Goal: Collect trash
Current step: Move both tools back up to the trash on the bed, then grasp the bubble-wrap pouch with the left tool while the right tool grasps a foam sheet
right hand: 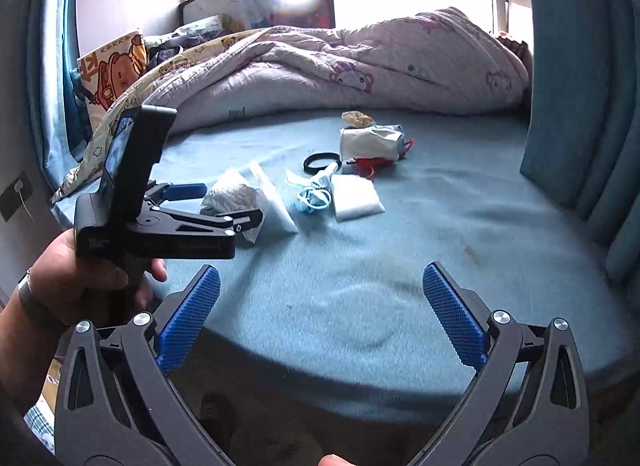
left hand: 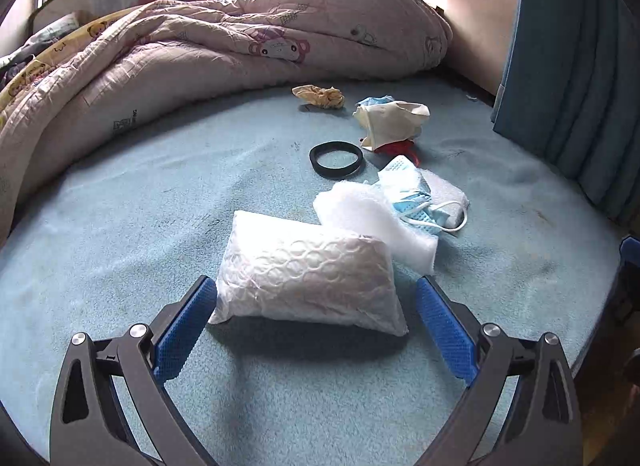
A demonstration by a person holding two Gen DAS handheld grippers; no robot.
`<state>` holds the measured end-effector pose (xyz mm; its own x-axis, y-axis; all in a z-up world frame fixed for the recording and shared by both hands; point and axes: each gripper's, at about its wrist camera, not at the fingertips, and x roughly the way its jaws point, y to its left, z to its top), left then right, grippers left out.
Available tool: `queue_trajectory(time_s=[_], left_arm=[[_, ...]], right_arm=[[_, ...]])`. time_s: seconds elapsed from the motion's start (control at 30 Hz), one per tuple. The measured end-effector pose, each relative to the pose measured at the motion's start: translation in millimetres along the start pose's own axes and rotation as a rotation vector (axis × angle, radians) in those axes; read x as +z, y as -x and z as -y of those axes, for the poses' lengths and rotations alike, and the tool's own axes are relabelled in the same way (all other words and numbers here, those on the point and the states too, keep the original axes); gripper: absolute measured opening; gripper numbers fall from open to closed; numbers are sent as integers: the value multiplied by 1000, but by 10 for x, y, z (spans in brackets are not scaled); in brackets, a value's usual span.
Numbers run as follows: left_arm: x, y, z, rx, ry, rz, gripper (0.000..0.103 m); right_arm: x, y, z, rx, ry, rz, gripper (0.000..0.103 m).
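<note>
Trash lies on a blue bed sheet (left hand: 120, 225). A bubble-wrap packet (left hand: 308, 278) lies just in front of my left gripper (left hand: 316, 290), which is open with its blue pads on either side of the packet's near end, apart from it. Behind it lie white foam (left hand: 360, 213), a blue face mask (left hand: 416, 201), a black ring (left hand: 336, 159), a cream bag (left hand: 392, 121) over red string, and a crumpled yellow wrapper (left hand: 320, 95). My right gripper (right hand: 320, 286) is open and empty over the bed's near edge; its view shows the left gripper (right hand: 224, 205) at the packet (right hand: 236, 193).
A rumpled pink cartoon quilt (left hand: 200, 49) fills the back of the bed. A blue curtain (left hand: 580, 65) hangs at the right. A window is behind the quilt. The bed's front edge (right hand: 320, 362) drops to a dark floor.
</note>
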<state>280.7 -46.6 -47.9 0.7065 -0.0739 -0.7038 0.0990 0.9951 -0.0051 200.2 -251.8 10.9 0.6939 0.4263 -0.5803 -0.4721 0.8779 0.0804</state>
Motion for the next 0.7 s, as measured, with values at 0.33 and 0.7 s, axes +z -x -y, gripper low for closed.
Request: queue_trajectory(time_s=[0.33,0.7], left_arm=[[116,-191,-28,-35,17,-75,93],[31,-34,-103,-18,12,-23,72]], right_arm=[[371,-589,168,-37,79,-68,98],[492,-1131,408,-80,106,-199,98]])
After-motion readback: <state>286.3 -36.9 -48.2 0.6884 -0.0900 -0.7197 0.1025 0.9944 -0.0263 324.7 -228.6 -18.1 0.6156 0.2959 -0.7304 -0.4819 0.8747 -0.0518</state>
